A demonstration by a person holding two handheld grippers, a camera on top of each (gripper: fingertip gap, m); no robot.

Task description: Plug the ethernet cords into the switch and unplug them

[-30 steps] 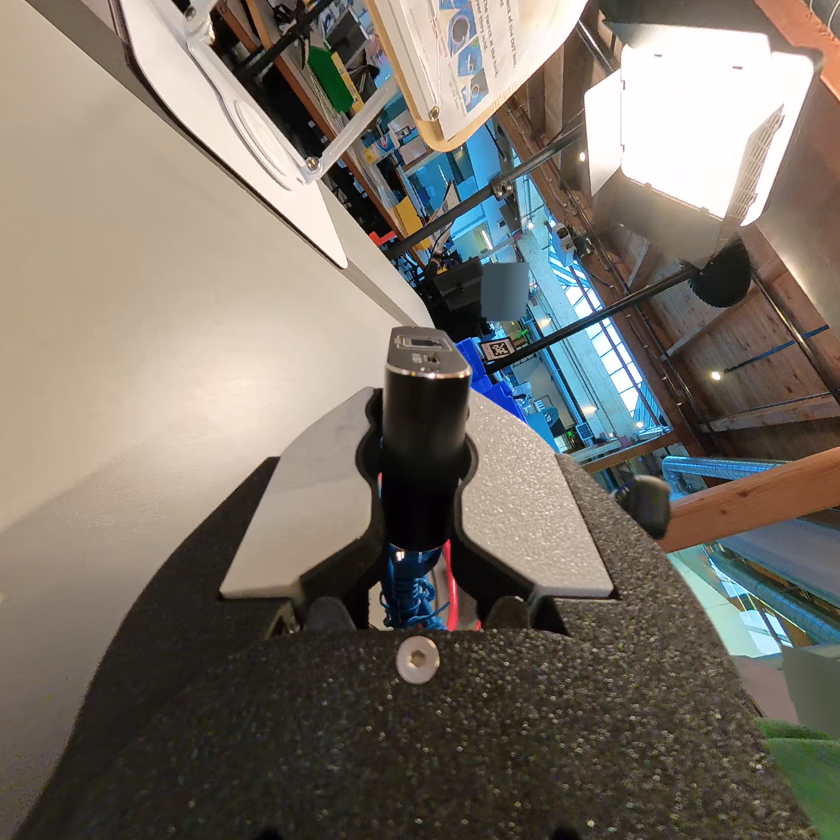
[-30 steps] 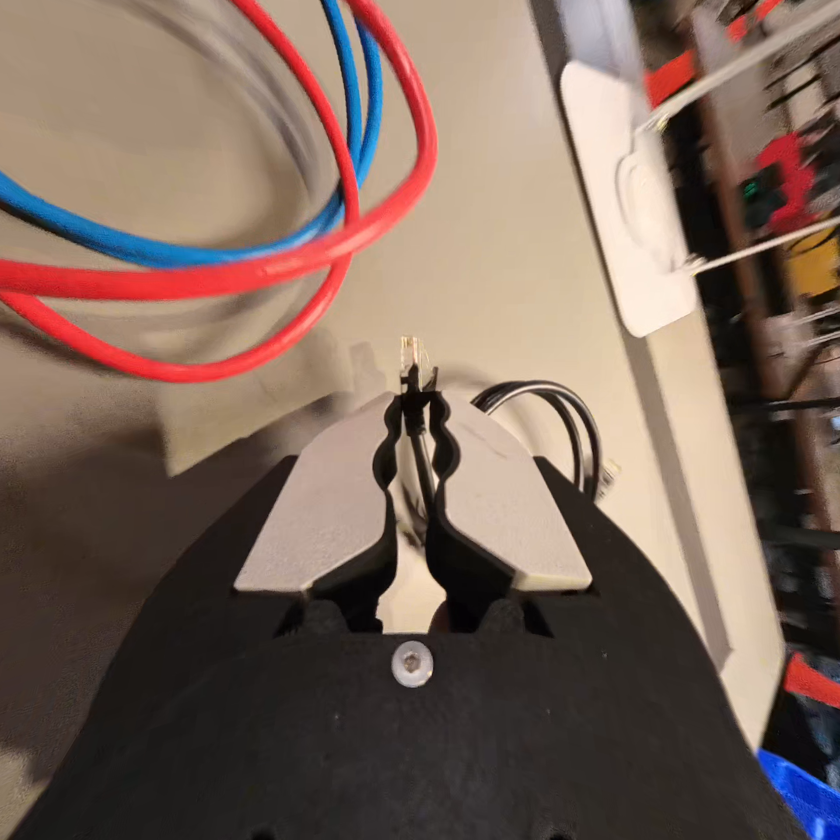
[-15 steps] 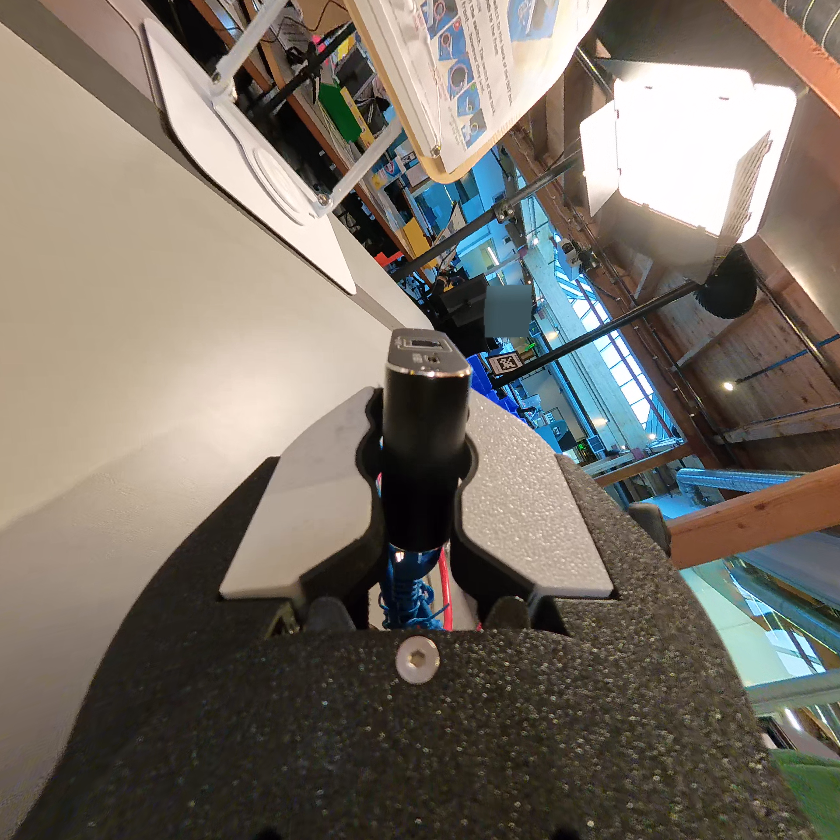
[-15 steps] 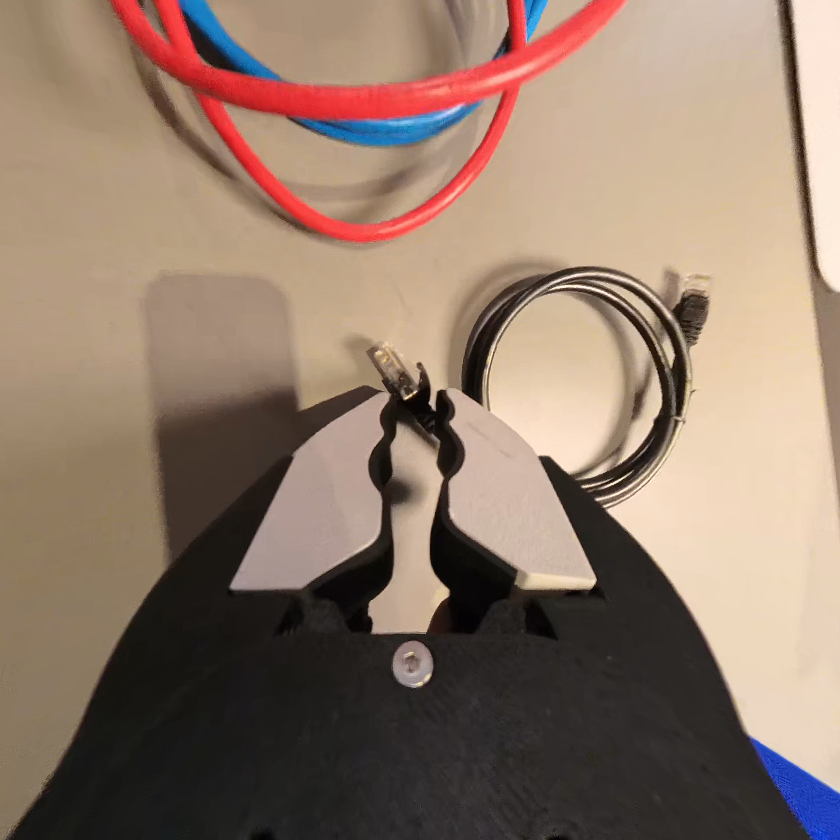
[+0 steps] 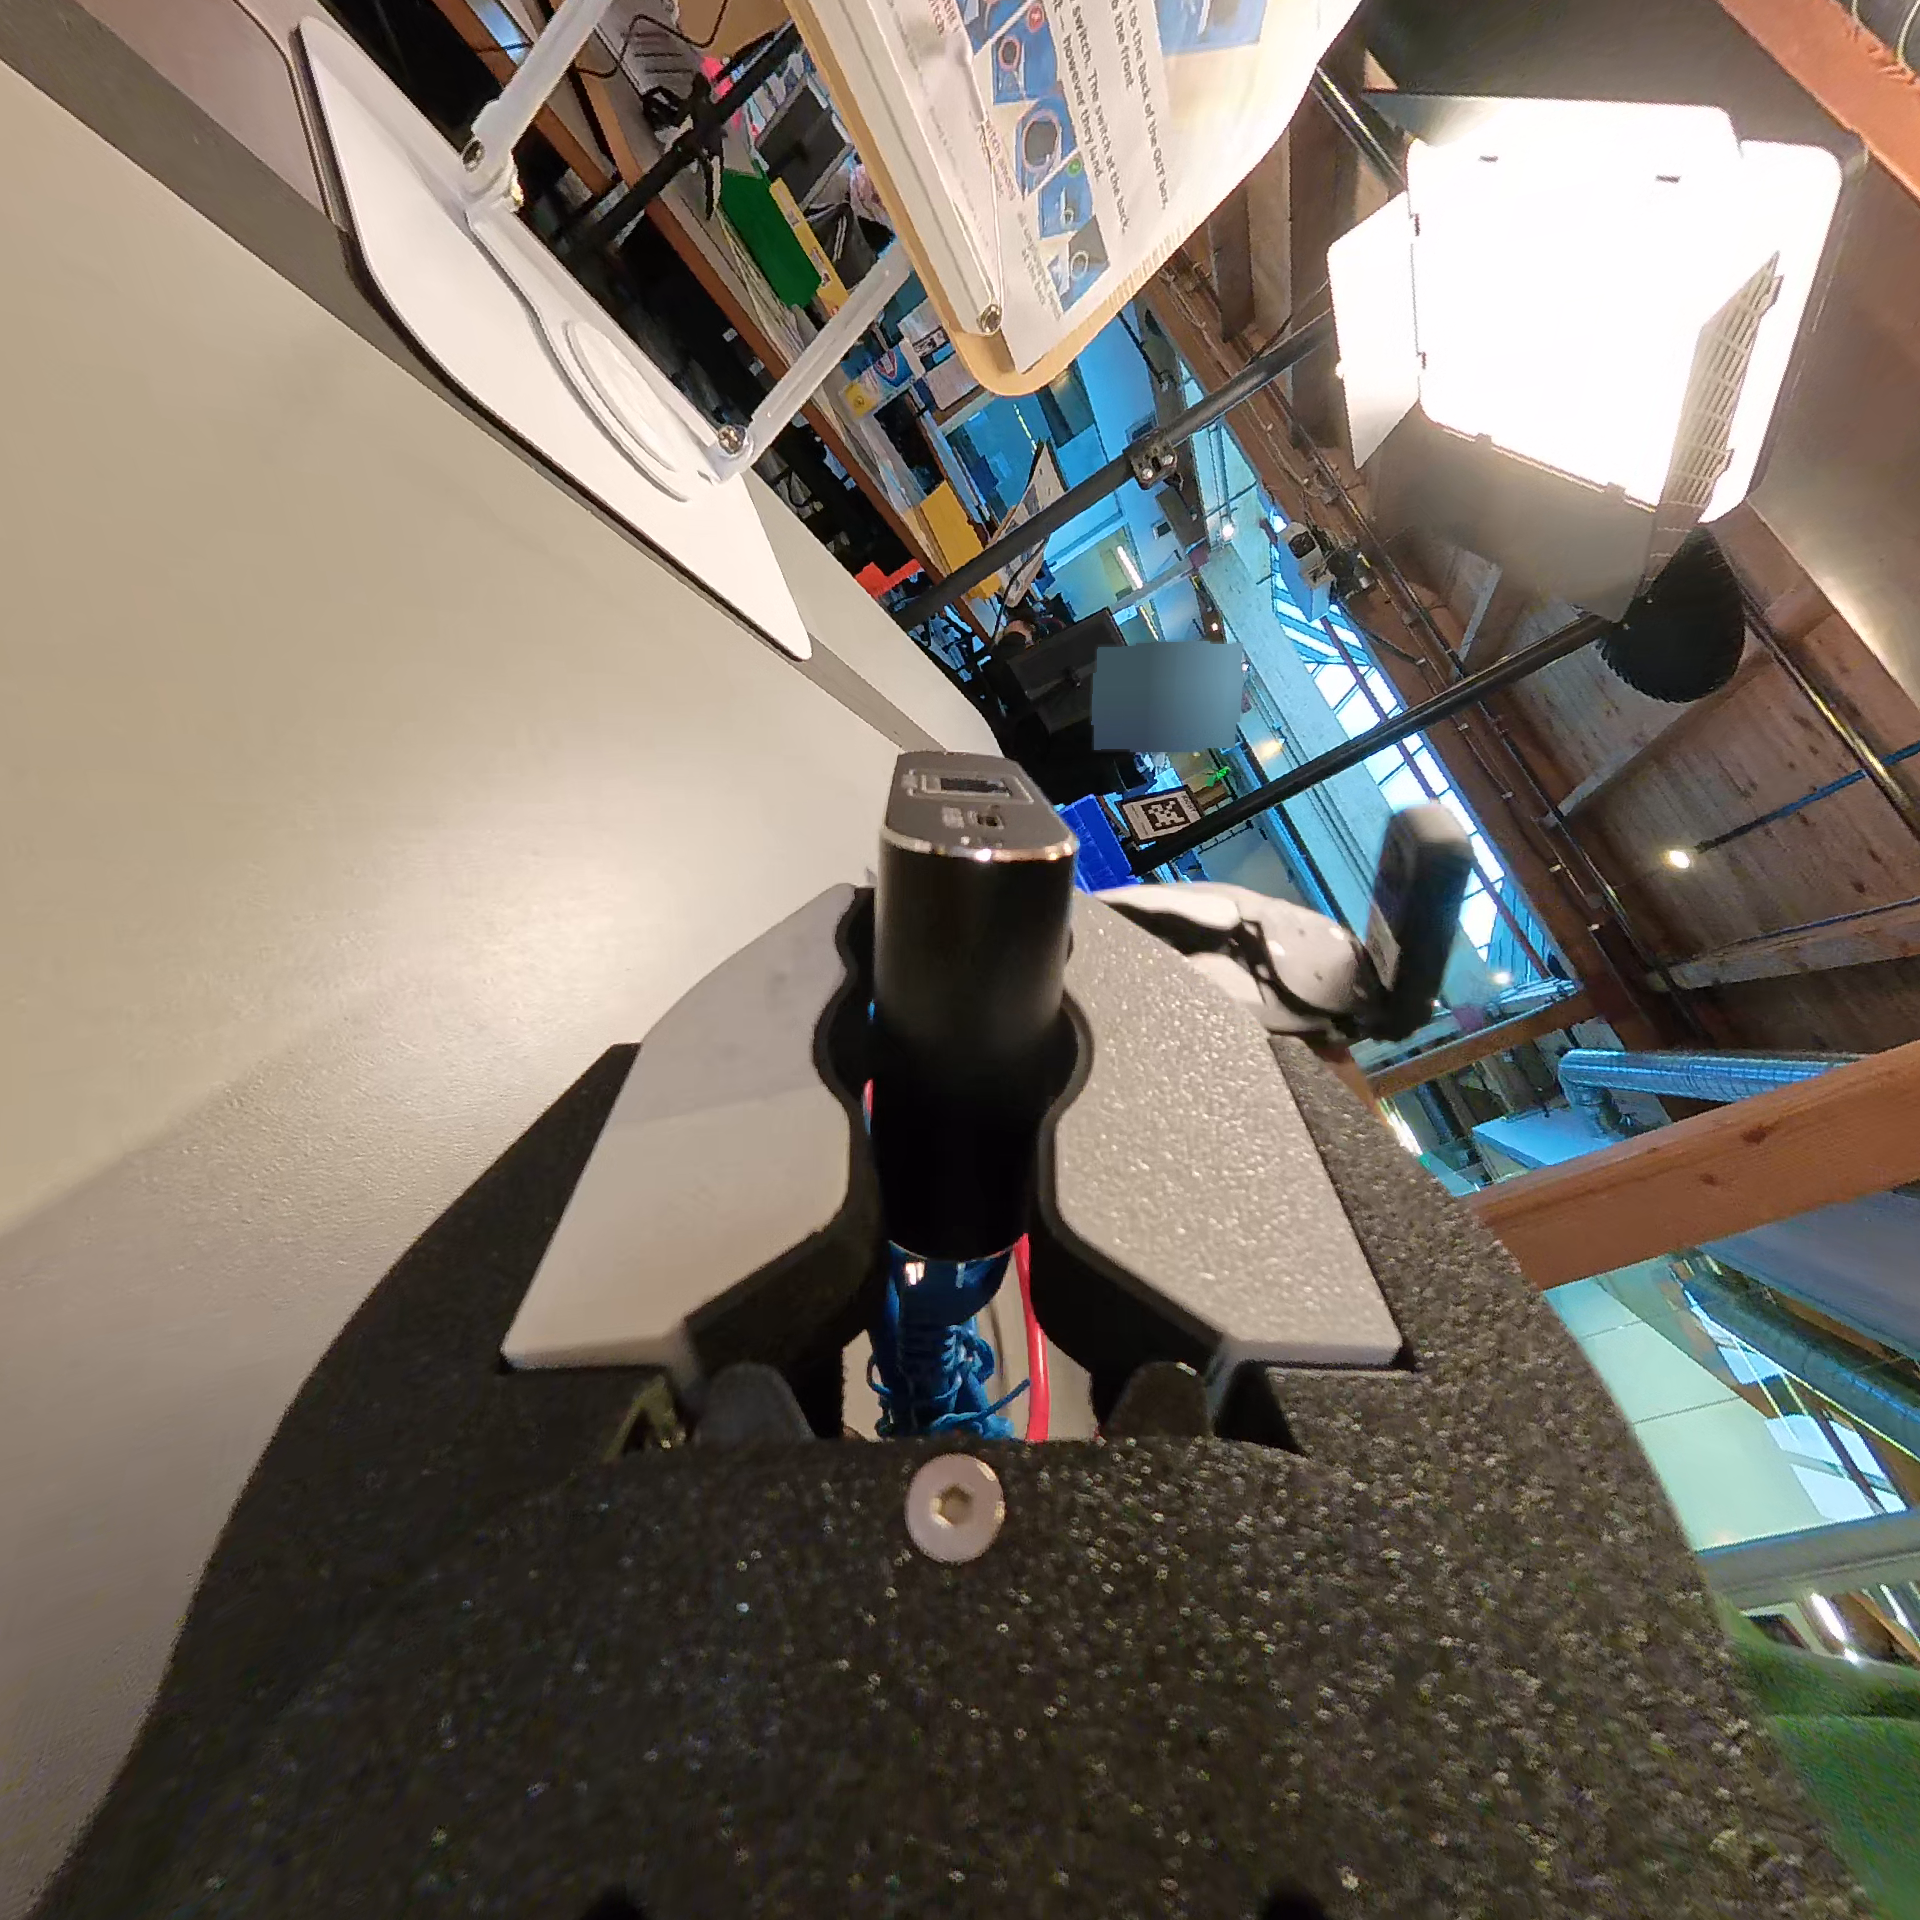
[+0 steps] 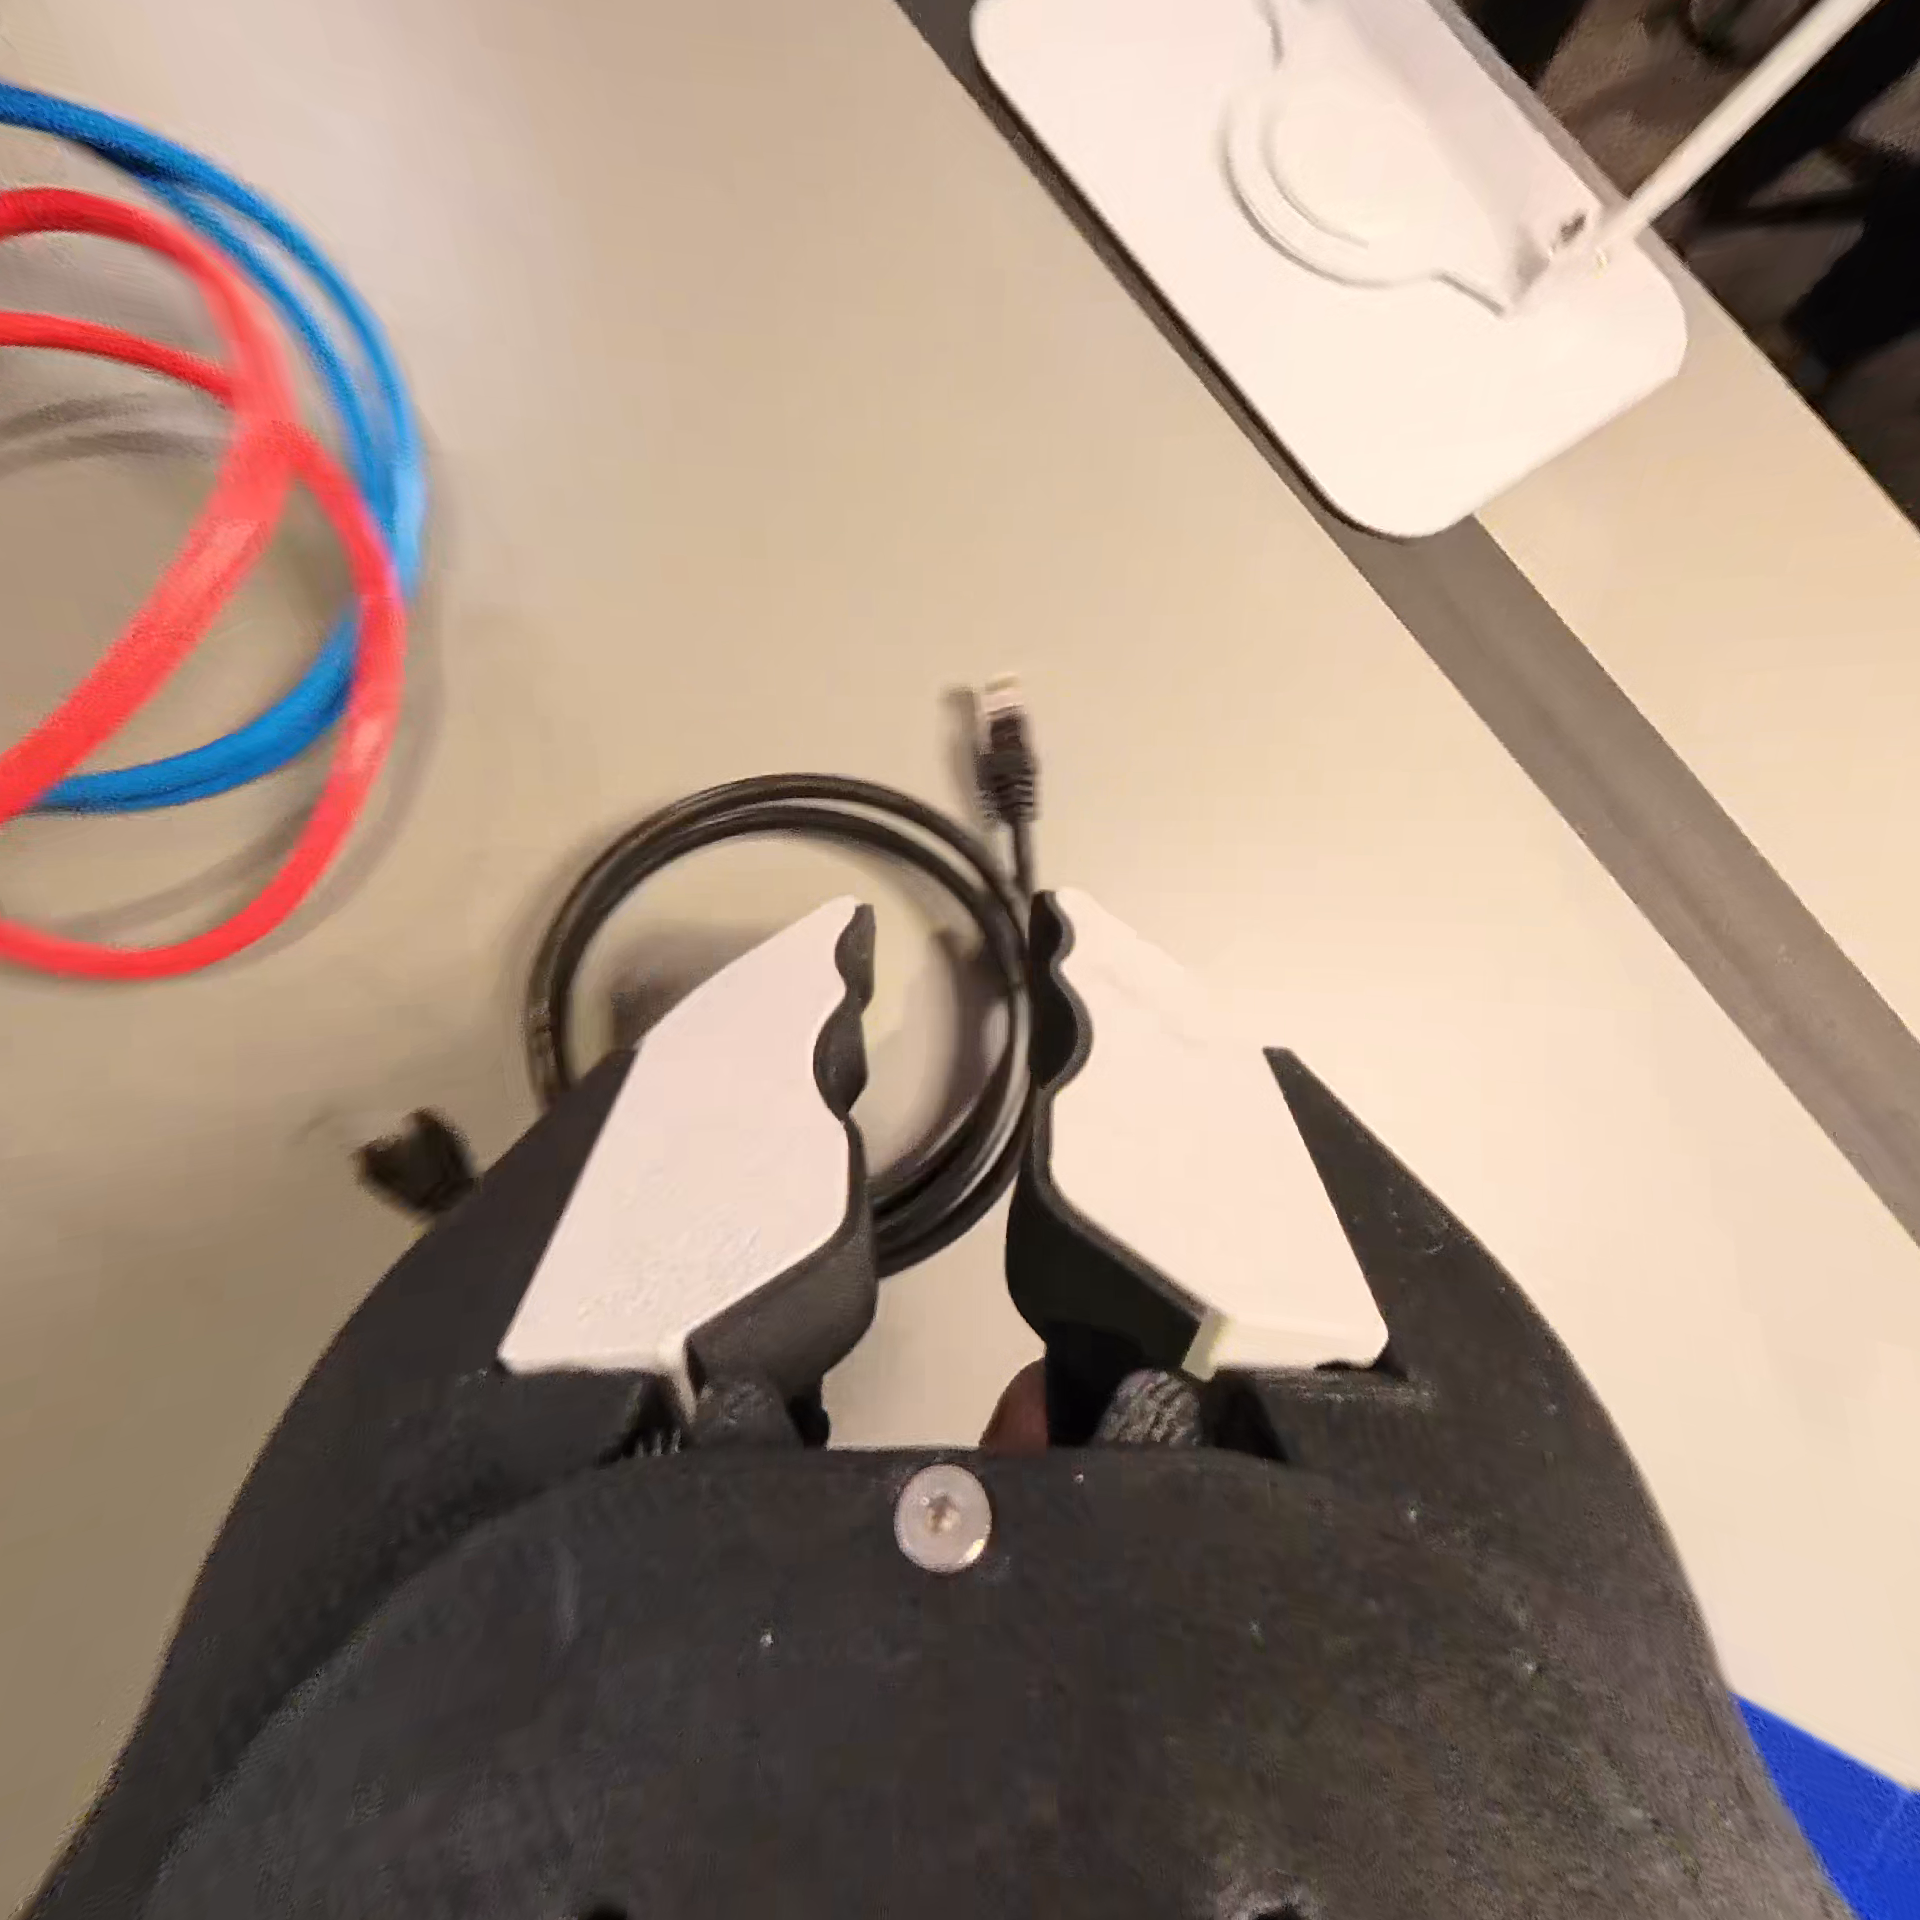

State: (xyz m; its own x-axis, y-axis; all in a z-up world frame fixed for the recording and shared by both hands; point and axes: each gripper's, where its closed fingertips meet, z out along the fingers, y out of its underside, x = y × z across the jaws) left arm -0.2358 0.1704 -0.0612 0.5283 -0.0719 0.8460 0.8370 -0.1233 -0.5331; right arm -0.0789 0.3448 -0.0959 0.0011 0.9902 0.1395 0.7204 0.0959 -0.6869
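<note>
My left gripper (image 5: 961, 914) is shut on the black switch (image 5: 971, 997), held up off the table with its silver end pointing away. A blue cord (image 5: 925, 1351) and a red cord (image 5: 1029, 1340) run from its near end between my fingers. My right gripper (image 6: 951, 914) is open and empty, just above the coiled black cord (image 6: 769, 810) lying on the table. One of its plugs (image 6: 1003, 748) lies ahead of the fingertips, the other (image 6: 416, 1169) at the left. Loops of the blue cord (image 6: 343, 343) and the red cord (image 6: 312, 831) lie at the left. The right gripper also shows in the left wrist view (image 5: 1299, 956).
A white stand base (image 6: 1351, 260) sits at the table's far edge, with a grey strip (image 6: 1662, 831) running beside it; the base also shows in the left wrist view (image 5: 540, 343). A bright lamp panel (image 5: 1558, 260) and a board with paper (image 5: 1039, 156) hang beyond. A blue bin corner (image 6: 1849, 1818) is at the lower right. My right fingertips sit around 25 centimetres from my left ones.
My right gripper has let go of the black cord's plug and opened; the cord now lies coiled on the table. The right gripper has come into the left wrist view. The left keeps its hold.
</note>
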